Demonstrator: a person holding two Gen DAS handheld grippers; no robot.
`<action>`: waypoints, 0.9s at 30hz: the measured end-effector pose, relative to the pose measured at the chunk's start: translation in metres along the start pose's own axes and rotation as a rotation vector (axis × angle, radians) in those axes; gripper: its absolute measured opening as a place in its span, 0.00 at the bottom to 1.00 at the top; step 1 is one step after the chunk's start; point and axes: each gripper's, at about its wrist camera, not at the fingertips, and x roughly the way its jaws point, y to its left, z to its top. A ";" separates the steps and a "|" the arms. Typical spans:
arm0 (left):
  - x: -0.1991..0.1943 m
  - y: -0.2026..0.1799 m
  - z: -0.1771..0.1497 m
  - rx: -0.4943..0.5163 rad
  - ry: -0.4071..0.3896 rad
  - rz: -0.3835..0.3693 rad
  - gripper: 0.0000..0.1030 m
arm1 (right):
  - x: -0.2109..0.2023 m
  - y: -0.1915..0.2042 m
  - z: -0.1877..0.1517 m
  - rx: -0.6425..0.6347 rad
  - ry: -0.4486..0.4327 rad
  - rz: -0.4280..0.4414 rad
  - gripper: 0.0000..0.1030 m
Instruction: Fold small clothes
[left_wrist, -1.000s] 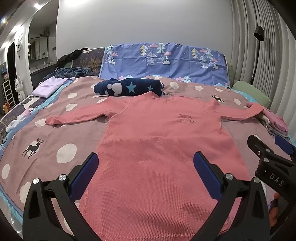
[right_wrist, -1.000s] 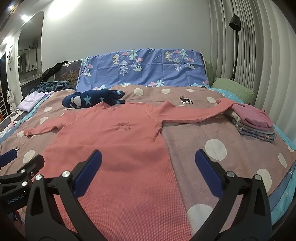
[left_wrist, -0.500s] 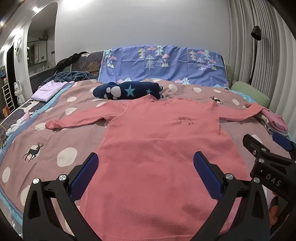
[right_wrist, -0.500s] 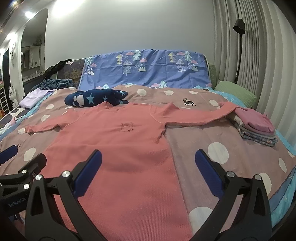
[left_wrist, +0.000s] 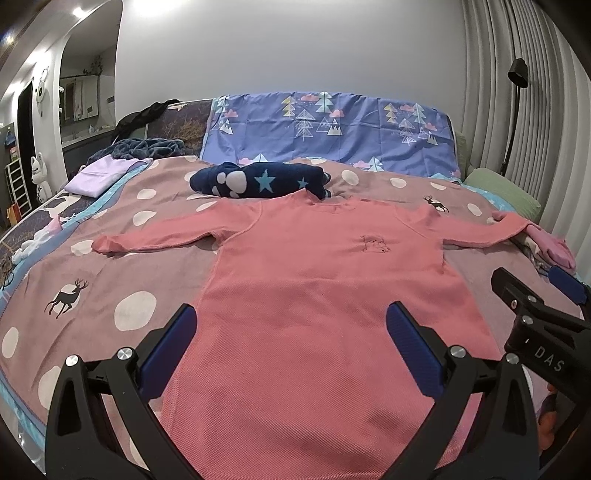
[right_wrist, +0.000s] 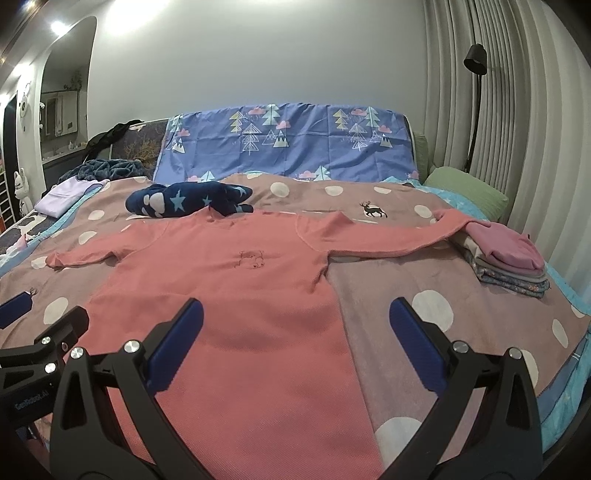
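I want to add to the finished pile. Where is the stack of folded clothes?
In the right wrist view, the stack of folded clothes sits at the bed's right edge, under the cuff of the pink top, just in front of the green pillow.

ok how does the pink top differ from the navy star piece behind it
The pink top lies spread flat, sleeves out; the navy star piece is bunched in a lump. The top is plain with one small chest motif; the navy one has stars and white patches. Both rest on the bedspread.
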 end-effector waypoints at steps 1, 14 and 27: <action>0.000 0.000 0.000 -0.001 -0.001 0.000 0.99 | 0.000 0.000 0.000 -0.001 -0.001 0.000 0.98; 0.006 0.003 -0.002 -0.008 -0.001 -0.009 0.99 | 0.002 -0.004 0.003 0.045 -0.011 -0.007 0.98; 0.019 0.013 -0.005 -0.019 0.027 0.006 0.99 | 0.009 0.011 0.000 -0.001 -0.009 0.061 0.98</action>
